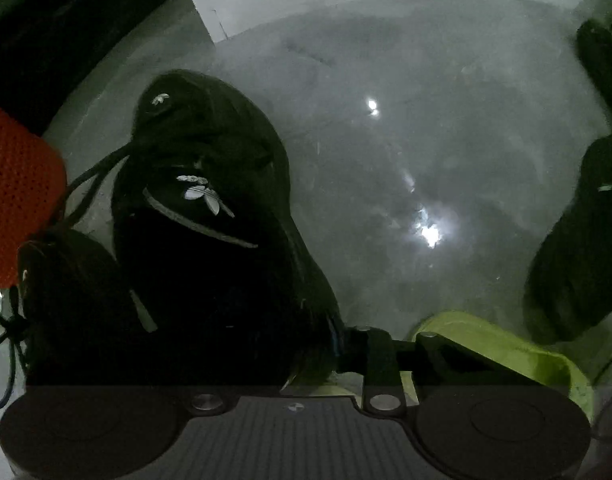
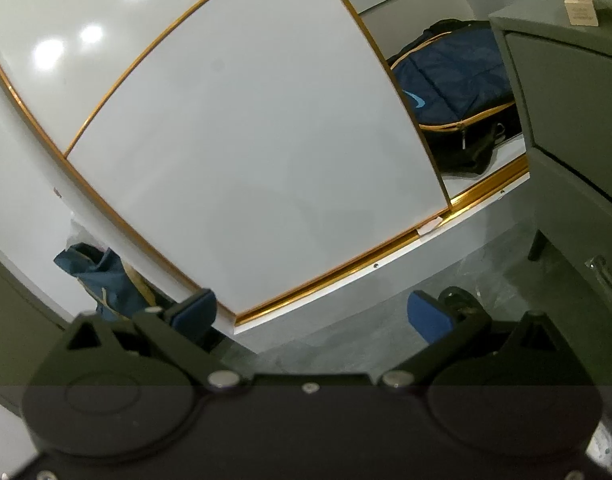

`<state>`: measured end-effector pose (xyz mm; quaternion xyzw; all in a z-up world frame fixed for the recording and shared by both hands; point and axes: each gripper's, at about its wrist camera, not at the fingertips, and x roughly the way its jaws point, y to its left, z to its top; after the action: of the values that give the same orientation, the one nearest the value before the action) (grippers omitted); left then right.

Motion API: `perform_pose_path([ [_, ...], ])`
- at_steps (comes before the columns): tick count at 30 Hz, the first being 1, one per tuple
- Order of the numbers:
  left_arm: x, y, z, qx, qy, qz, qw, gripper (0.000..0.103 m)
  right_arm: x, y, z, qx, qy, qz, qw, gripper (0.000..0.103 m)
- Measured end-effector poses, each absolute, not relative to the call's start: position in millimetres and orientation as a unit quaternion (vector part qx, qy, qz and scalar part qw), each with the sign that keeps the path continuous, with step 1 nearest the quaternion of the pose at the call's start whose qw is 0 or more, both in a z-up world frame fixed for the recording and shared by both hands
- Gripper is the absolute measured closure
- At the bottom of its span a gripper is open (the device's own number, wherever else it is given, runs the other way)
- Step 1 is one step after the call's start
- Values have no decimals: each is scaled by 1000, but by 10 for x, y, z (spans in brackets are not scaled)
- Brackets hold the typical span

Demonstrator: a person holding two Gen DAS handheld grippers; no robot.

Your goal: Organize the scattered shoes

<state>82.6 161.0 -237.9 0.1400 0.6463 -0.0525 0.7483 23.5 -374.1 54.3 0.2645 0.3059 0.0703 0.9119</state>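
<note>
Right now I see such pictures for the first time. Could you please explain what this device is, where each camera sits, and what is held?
No robot here: a person holds a two-finger gripper in each hand, each with a camera looking along its fingers. The dark picture comes from the left gripper, pointing down at a grey floor. A black sneaker is right against it and hides one finger, so I cannot tell whether it is gripped. An orange knitted thing, a lime-green thing and another dark shoe are nearby. The bright picture comes from the right gripper: open, empty, facing a white wardrobe door.
</note>
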Motion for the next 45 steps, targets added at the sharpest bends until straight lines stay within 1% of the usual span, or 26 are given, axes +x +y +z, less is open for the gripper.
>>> perform_pose_path([
  [6, 590, 1887, -2376, 93, 662, -8, 744, 78, 224, -3766, 543, 278, 304, 74, 908, 0],
  [8, 512, 1878, -2392, 100, 664, -13, 741, 78, 216, -3756, 554, 278, 303, 77, 908, 0],
  [9, 481, 1855, -2398, 112, 660, -14, 743, 76, 214, -3750, 558, 278, 302, 78, 908, 0],
  [11, 469, 1730, -2364, 156, 658, -18, 737, 63, 212, -3748, 558, 279, 303, 79, 908, 0],
  [12, 483, 1635, -2328, 187, 659, -20, 728, 49, 211, -3753, 557, 281, 302, 79, 908, 0],
  [14, 515, 1444, -2242, 245, 658, -25, 712, 48, 196, -3788, 559, 288, 297, 73, 907, 0],
  [18, 718, 1035, -1543, 244, 623, -62, 740, 49, 176, -3815, 560, 302, 289, 67, 906, 0],
  [20, 816, 828, -1198, 241, 605, -82, 754, 41, 179, -3777, 568, 301, 290, 74, 906, 0],
  [21, 819, 690, -1074, 215, 596, -110, 766, 27, 178, -3751, 578, 298, 290, 79, 906, 0],
  [22, 816, 537, -957, 185, 587, -142, 775, 22, 175, -3730, 590, 295, 289, 81, 907, 0],
  [24, 736, 81, -973, 74, 592, -240, 766, 22, 158, -3688, 622, 288, 284, 84, 911, 0],
  [26, 657, -241, -1247, 17, 623, -293, 725, 22, 156, -3656, 640, 284, 279, 87, 913, 0],
  [29, 590, -565, -1645, 3, 651, -301, 697, 24, 186, -3599, 625, 286, 290, 99, 908, 0],
  [30, 605, -581, -1747, -17, 660, -297, 690, 24, 190, -3569, 628, 283, 294, 104, 907, 0],
  [33, 719, -513, -1989, -56, 679, -282, 675, 23, 186, -3426, 671, 246, 308, 115, 912, 0],
  [36, 792, -569, -2176, -101, 692, -268, 662, 22, 200, -3239, 682, 183, 332, 111, 919, 0],
  [39, 787, -624, -2146, -126, 694, -258, 660, 20, 224, -3057, 656, 121, 358, 111, 919, 0],
  [42, 834, -743, -2186, -100, 694, -241, 670, 20, 241, -2855, 581, 49, 390, 108, 913, 0],
  [45, 880, -753, -2243, -106, 694, -216, 678, 20, 265, -2652, 405, -35, 438, 104, 892, 0],
])
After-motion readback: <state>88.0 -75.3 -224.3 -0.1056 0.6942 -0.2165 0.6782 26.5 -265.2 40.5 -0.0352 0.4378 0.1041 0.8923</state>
